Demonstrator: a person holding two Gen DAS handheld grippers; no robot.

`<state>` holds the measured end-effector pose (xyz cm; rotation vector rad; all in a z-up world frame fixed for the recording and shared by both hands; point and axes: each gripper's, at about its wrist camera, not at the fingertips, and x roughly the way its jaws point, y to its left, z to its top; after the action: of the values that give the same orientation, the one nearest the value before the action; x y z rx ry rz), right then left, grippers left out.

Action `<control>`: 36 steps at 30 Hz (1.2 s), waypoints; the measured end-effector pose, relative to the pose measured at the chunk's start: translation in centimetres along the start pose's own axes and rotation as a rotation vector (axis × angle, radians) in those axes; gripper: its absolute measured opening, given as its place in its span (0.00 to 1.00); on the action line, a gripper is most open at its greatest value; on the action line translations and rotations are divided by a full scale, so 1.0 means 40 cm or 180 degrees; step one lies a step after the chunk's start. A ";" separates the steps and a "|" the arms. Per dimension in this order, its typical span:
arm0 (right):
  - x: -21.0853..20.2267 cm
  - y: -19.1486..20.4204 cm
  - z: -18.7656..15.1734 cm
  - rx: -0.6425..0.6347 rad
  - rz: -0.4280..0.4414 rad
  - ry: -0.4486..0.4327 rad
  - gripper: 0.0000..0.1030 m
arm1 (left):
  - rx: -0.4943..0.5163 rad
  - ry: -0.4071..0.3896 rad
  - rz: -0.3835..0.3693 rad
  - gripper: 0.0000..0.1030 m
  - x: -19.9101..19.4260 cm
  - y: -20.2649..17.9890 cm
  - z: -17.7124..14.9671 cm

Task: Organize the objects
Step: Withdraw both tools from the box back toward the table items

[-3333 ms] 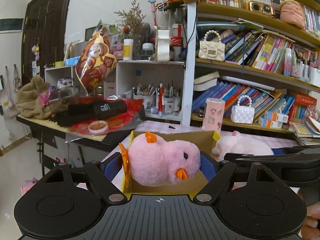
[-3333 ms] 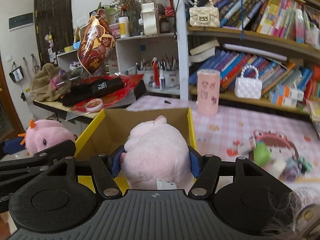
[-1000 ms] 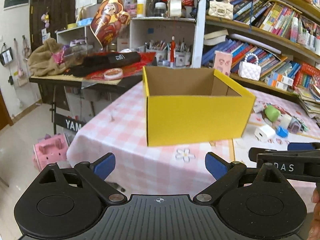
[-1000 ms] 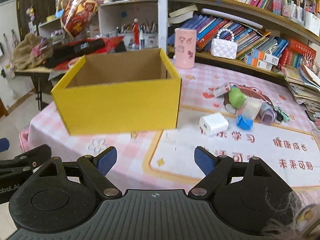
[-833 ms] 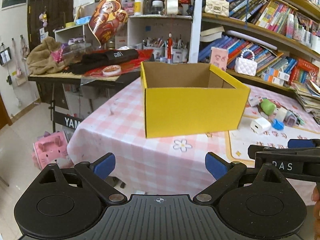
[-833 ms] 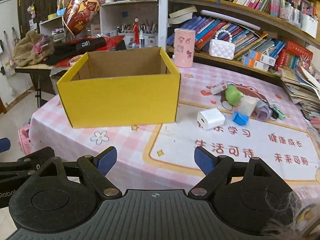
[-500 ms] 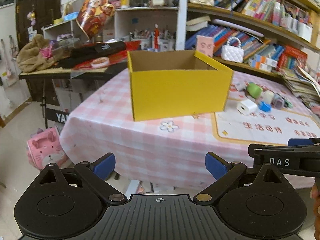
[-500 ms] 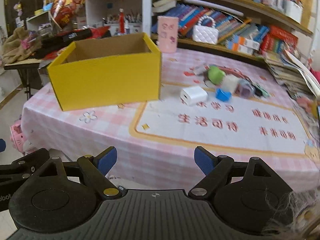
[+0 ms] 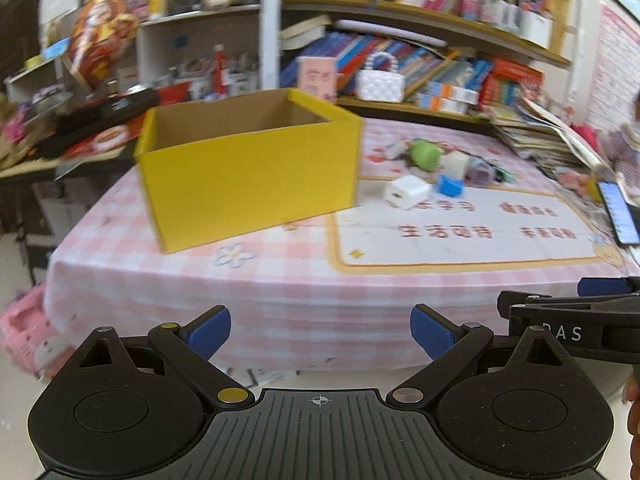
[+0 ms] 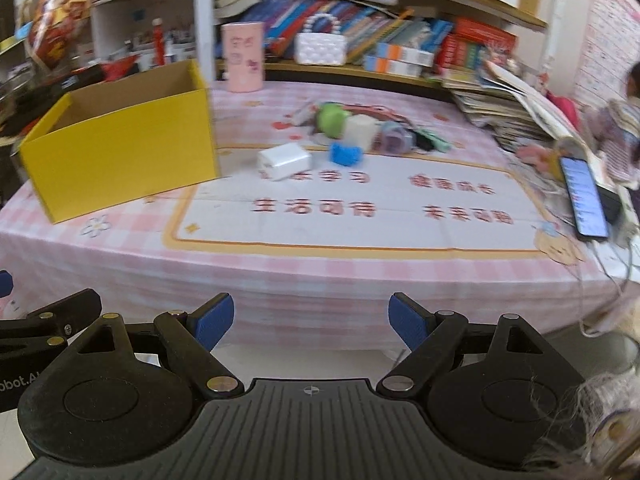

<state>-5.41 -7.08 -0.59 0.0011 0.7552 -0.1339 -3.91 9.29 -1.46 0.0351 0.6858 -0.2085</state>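
A yellow cardboard box (image 9: 248, 176) stands open-topped on the pink checked table (image 9: 280, 280); it also shows in the right wrist view (image 10: 120, 148). Its inside is hidden from here. Right of it lie a white charger cube (image 9: 407, 193) (image 10: 283, 161), a blue piece (image 10: 345, 154), a green toy (image 10: 332, 118) and other small items. My left gripper (image 9: 320, 330) is open and empty, off the table's front edge. My right gripper (image 10: 311, 320) is open and empty too, beside it.
A phone (image 10: 582, 196) lies at the table's right edge by a stack of books (image 10: 508, 104). A pink cup (image 10: 243, 56) and a white beaded bag (image 10: 320, 46) stand at the back before bookshelves. A pink toy (image 9: 28, 340) lies on the floor left.
Both grippers let go of the pink plush toys over the box, then pulled back from the table and swung right. The box now sits farther away and to the left.
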 end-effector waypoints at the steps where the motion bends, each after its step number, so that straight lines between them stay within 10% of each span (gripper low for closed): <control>1: 0.000 -0.009 0.000 0.0025 -0.0040 -0.0003 0.81 | 0.0036 0.0002 -0.0039 0.95 0.005 -0.010 0.004; 20: 0.059 -0.200 0.045 0.0416 -0.0450 0.0079 0.81 | 0.0432 0.0078 -0.0458 0.95 0.133 -0.197 0.086; 36: 0.221 -0.318 0.174 0.0331 -0.0243 0.0240 0.79 | 0.0232 0.0198 -0.0316 0.95 0.293 -0.282 0.184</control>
<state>4.17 -21.09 -0.96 0.0765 0.8232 -0.2467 7.24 -4.61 -2.78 0.0778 0.7424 -0.3290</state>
